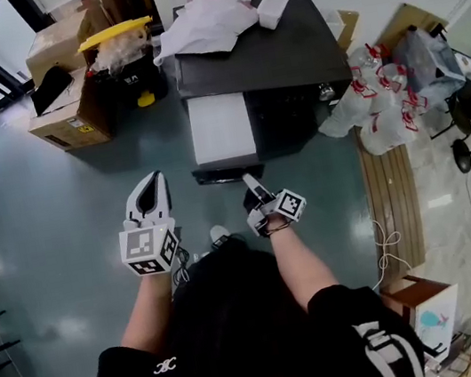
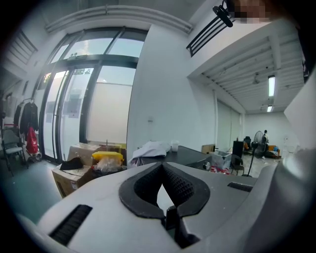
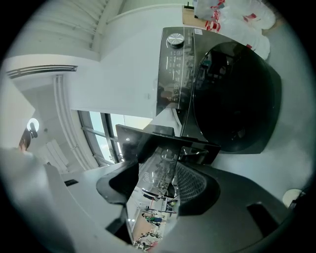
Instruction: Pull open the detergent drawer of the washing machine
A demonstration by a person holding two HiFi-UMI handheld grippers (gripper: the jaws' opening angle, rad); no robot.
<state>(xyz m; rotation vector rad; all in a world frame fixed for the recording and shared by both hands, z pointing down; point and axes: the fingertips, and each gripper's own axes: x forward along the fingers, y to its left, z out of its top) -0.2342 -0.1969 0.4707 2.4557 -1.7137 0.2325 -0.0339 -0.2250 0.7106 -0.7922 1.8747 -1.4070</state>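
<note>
The washing machine (image 1: 285,57) is seen from above in the head view, with a dark top. Its detergent drawer (image 1: 220,127) stands out from the front of the machine, toward the person. The inside of the drawer looks plain white from here, and I cannot tell if there is something in it or how it is divided.

The right gripper (image 1: 250,185) is at the dark front panel of the drawer. In the right gripper view its jaws are closed on this glossy panel (image 3: 155,163), one pad on each side. Behind the panel are the round dark door (image 3: 237,99) and the knob (image 3: 174,40) of the machine.

The left gripper (image 1: 154,184) is to the left of the drawer, apart from it and over the floor. In the left gripper view its jaws are together at the tips, with nothing between them.

A heap of white cloth (image 1: 202,22) lies on top of the machine. To the left of the machine is a black bin (image 1: 139,78) with a yellow lid (image 1: 116,34), and crumpled clear plastic shows in it under the lid. Just beside it is an open cardboard box (image 1: 70,122) with something black (image 1: 50,85) lying at its opening. To the right of the machine, white plastic bags (image 1: 378,104) with red print are piled together, full, but their content is not visible
</note>
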